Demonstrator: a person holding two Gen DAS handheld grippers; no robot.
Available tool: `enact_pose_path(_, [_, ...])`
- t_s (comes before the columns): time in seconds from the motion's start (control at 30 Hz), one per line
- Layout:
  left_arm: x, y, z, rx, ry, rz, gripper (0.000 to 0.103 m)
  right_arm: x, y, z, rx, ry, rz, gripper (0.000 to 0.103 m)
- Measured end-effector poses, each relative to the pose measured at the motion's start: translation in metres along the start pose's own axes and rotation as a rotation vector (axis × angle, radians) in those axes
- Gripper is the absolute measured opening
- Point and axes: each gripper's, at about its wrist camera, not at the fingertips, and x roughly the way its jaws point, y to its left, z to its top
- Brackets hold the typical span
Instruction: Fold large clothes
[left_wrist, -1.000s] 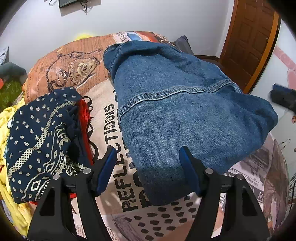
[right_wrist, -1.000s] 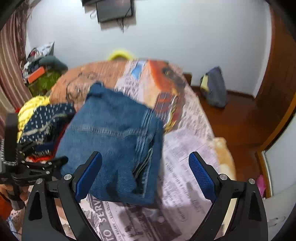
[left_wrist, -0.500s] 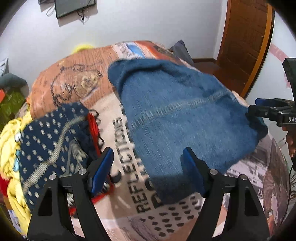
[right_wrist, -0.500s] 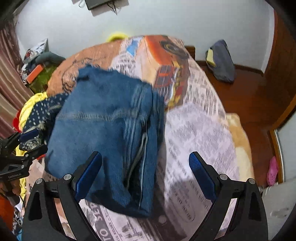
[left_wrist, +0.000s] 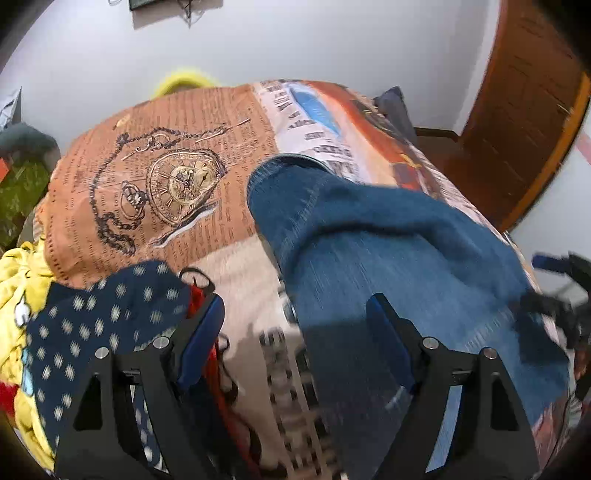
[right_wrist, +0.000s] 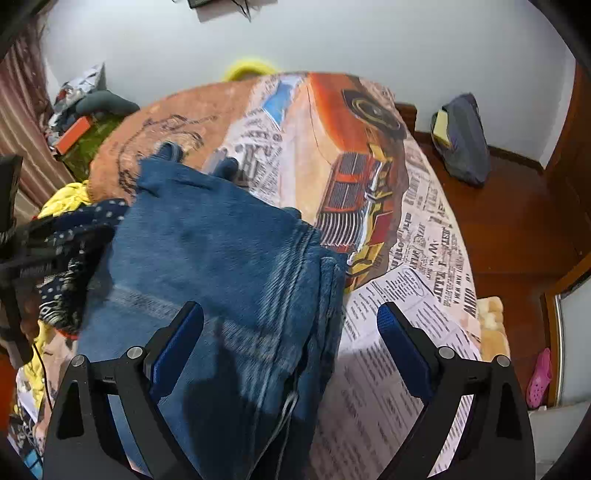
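Folded blue jeans (left_wrist: 388, 254) lie on the bed's printed blanket (left_wrist: 177, 184); they also show in the right wrist view (right_wrist: 221, 258). My left gripper (left_wrist: 295, 325) is open and empty, low over the near left edge of the jeans. My right gripper (right_wrist: 290, 332) is open and empty, low over the jeans' near right edge. The right gripper also shows at the right edge of the left wrist view (left_wrist: 554, 280).
A stack of folded clothes, topped by a navy dotted garment (left_wrist: 92, 325), lies left of the jeans over yellow cloth (left_wrist: 18, 266). A wooden door (left_wrist: 524, 103) stands at the right. A grey bag (right_wrist: 461, 136) and a pink shoe (right_wrist: 539, 376) lie on the floor.
Both grippers have moved forward and lower towards the jeans, so the jeans fill more of both views. Both stay open. The jeans have not moved.
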Motion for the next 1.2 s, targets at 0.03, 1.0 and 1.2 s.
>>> enact_pose_path(0.03, [0.006,0.004,0.006,-0.019,-0.001,-0.002,0.079,0.007,-0.002,0.003,0.006,0.01,0.002,0.094])
enact_pose_path(1.0, [-0.04,0.004,0.023,0.019,-0.038,0.008,0.083,-0.02,-0.019,0.023,0.058,-0.044,0.069,0.094])
enact_pose_path(1.2, [-0.047,-0.012,-0.025,0.035,0.025,-0.083,0.083,-0.015,-0.014,-0.006,0.06,0.001,0.105,0.094])
